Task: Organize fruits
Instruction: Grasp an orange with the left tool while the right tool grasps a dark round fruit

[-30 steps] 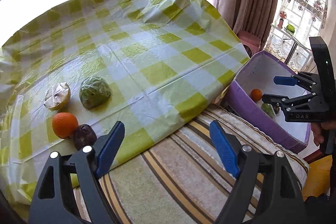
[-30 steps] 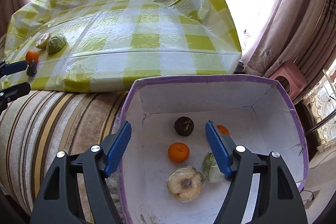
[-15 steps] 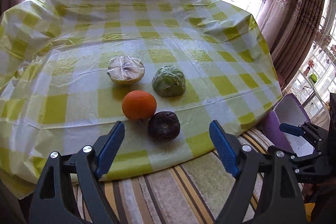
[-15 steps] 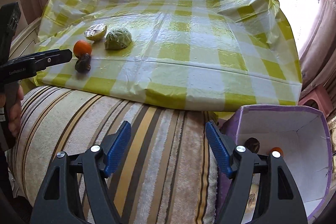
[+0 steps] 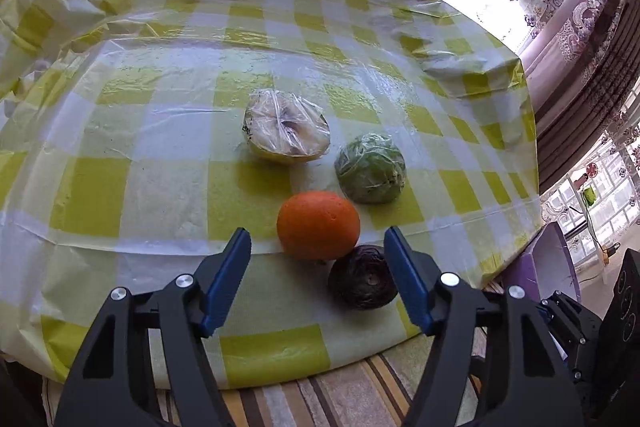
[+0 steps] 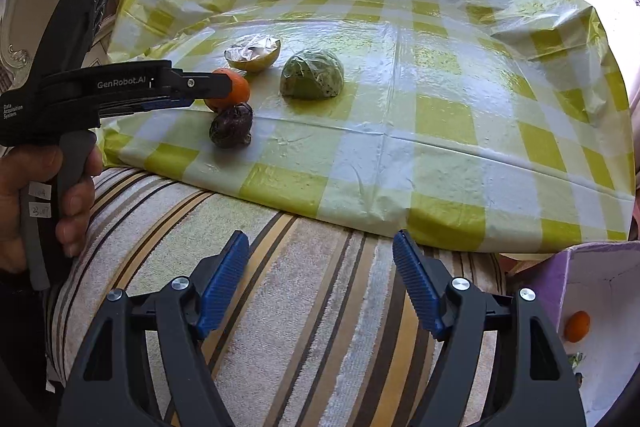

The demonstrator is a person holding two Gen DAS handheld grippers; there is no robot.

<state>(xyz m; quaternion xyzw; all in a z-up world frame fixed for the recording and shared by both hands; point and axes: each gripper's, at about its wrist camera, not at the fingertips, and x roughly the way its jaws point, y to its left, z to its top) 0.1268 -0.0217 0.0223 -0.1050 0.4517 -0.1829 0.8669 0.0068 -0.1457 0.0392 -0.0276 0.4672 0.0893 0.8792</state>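
1. The left tongs (image 5: 318, 255) have just been narrowing, yet their blue pads (image 5: 226, 283) are spread with nothing pinched; the orange (image 5: 318, 225) sits just beyond the tips, toward 12 o'clock, and the pads do not press on it.
2. The dark fruit (image 5: 362, 287) touches the orange at its 5 o'clock and lies just inside the pad on the 3 o'clock side.
3. A wrapped halved fruit (image 5: 286, 135) lies at 11 o'clock of the orange; a wrapped green fruit (image 5: 370, 169) lies at its 2 o'clock, close by.
4. All four rest on the checked yellow-and-white cloth (image 5: 160, 187) covering the worktop.
5. The right tongs (image 6: 320, 267) are spread and empty above the striped cushion (image 6: 312, 307), well apart from the fruit.
6. At 4 o'clock in the right wrist view, the purple box (image 6: 560, 267) holds a small orange fruit (image 6: 577, 325).
7. A hand (image 6: 36, 203) grips the left tool's handle at 9 o'clock there.
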